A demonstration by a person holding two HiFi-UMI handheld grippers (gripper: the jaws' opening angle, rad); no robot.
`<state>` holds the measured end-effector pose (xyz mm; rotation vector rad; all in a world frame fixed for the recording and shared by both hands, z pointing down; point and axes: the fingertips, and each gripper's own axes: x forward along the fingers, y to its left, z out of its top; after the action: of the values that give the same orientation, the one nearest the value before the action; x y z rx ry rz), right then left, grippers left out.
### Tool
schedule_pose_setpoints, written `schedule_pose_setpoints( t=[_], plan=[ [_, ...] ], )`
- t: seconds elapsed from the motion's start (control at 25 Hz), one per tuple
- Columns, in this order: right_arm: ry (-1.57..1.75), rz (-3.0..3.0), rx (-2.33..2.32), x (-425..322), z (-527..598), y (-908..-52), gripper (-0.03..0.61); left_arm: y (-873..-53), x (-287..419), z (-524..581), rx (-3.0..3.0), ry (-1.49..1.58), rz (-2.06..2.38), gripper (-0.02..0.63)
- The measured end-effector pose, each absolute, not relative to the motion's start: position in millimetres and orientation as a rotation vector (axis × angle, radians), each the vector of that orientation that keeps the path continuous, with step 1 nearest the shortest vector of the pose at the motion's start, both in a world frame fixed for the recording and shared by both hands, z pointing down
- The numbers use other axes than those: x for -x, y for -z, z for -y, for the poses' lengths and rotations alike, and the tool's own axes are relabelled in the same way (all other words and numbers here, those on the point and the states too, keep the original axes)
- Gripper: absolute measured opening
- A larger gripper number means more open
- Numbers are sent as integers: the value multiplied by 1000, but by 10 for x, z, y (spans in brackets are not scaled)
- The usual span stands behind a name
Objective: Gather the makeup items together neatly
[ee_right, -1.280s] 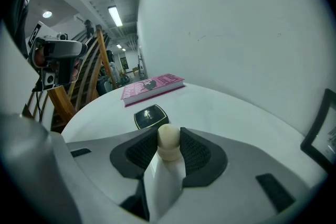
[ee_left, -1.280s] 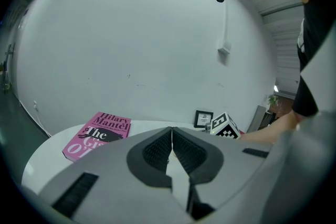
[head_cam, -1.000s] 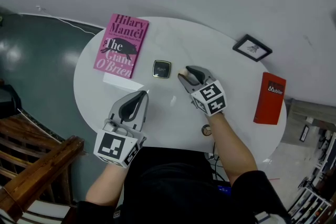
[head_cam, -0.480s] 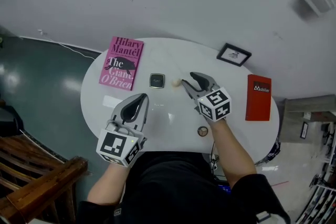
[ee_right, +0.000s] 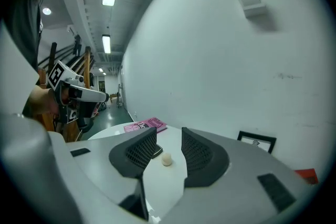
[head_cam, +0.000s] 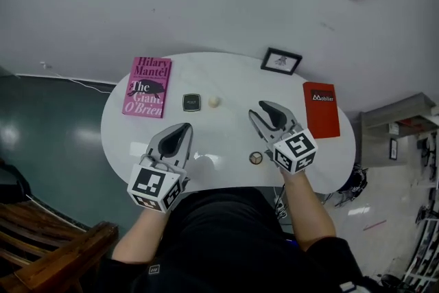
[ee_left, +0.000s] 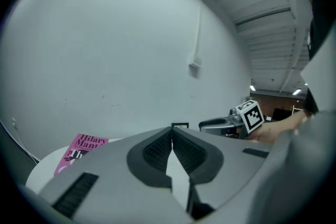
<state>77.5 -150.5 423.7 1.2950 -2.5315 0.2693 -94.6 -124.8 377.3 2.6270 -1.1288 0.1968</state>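
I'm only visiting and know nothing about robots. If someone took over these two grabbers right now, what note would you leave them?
Left gripper: shut, empty, above the near side of the white round table.
Right gripper: open, jaws closing, nothing between them.
Done: the small cream ball lies beside the dark square compact, near the pink book.
Left: the small round brownish pot sits apart by the near edge, close to the right gripper; bring it to the other two.
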Motion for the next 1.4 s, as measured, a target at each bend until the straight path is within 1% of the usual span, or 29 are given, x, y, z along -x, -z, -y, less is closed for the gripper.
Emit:
schedule_pose_setpoints(
  t=[0.16,0.52,0.56,0.72,1.04,1.08,1.16,1.2,1.4],
  plan=[
    [-298,2503,-1323,-1045,1159,-4325,156,-3786,750,1142,-2636,-205,1096,15],
    [-382,2487,-1353,-1403,565,-4729,156,-3977,39,874,-2624,-280,963,15],
    [-378,2484,-1367,-1431,522,-4758,151,-4008,-17,848,-2628,-296,951,15],
    [-376,2477,-1391,-1481,337,-4883,69,-4130,-189,746,-2641,-360,903,15],
    [-514,2473,-1269,-1351,75,-5416,66,-4372,-347,667,-2632,-428,856,15],
    [-528,2470,-1258,-1337,63,-5482,74,-4409,-356,656,-2639,-446,853,15],
    [-546,2461,-1245,-1303,51,-5613,142,-4489,-357,640,-2640,-468,846,15],
    [-551,2457,-1241,-1282,48,-5676,161,-4528,-349,634,-2634,-471,844,15],
    [-561,2398,-1212,-1187,4,-5997,189,-4656,-308,578,-2621,-494,834,15]
  ],
)
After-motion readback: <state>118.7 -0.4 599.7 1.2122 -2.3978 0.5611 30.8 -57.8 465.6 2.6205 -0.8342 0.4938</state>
